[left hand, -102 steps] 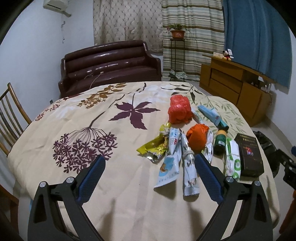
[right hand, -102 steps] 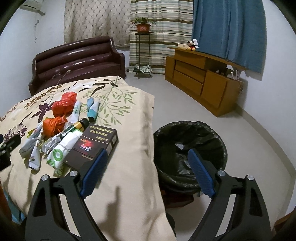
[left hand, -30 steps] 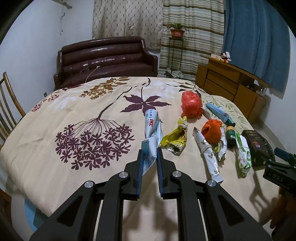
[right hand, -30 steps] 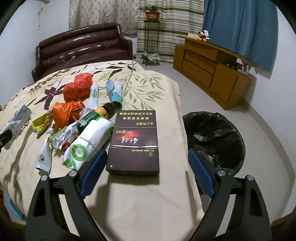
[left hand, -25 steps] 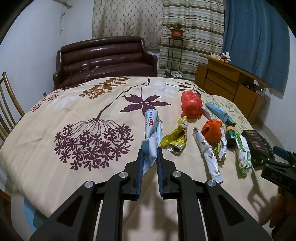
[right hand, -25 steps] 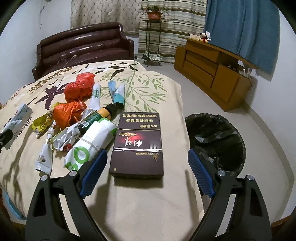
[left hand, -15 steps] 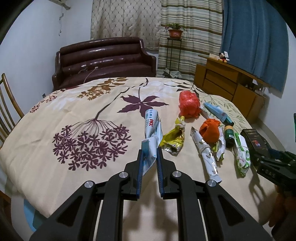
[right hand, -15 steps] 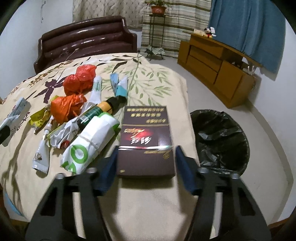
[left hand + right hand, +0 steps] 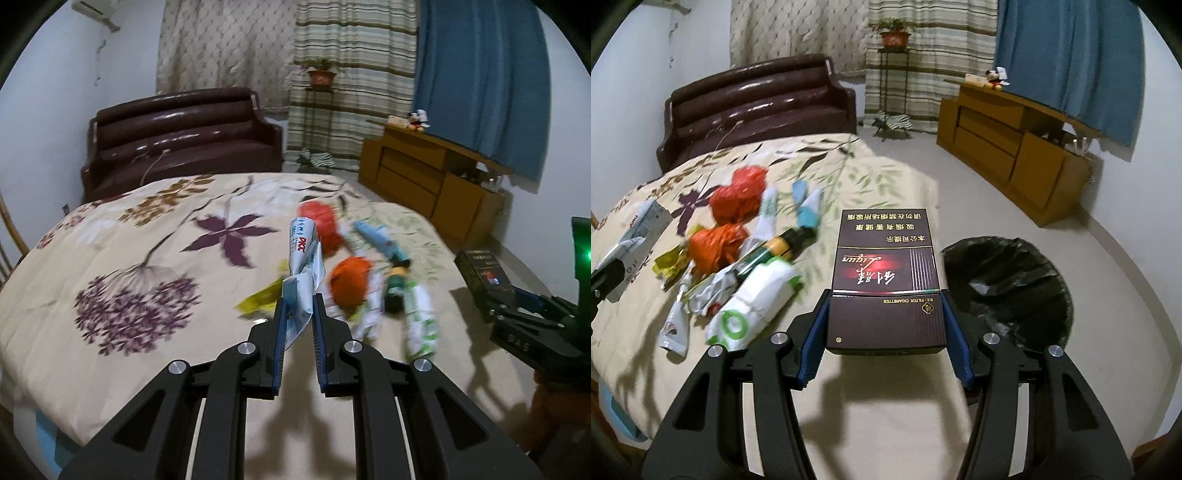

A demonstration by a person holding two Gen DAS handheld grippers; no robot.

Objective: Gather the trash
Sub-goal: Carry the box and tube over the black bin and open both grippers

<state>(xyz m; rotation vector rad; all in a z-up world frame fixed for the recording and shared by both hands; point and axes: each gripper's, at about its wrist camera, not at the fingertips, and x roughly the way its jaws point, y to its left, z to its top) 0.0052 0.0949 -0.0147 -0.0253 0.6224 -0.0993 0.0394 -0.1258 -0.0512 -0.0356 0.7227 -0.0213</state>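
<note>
One view only shows bin point(image 9: 1008, 291), seemingly lined.

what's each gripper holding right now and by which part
Left gripper pinches the crumpled end of a white-blue wrapper; right gripper clamps the near end of the dark cigarette carton.

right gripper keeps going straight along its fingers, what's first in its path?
Likely the bare tablecloth beyond the dark cigarette carton that the right gripper holds. The black-lined trash bin sits off to its right, outside that line; depth is unclear.
</note>
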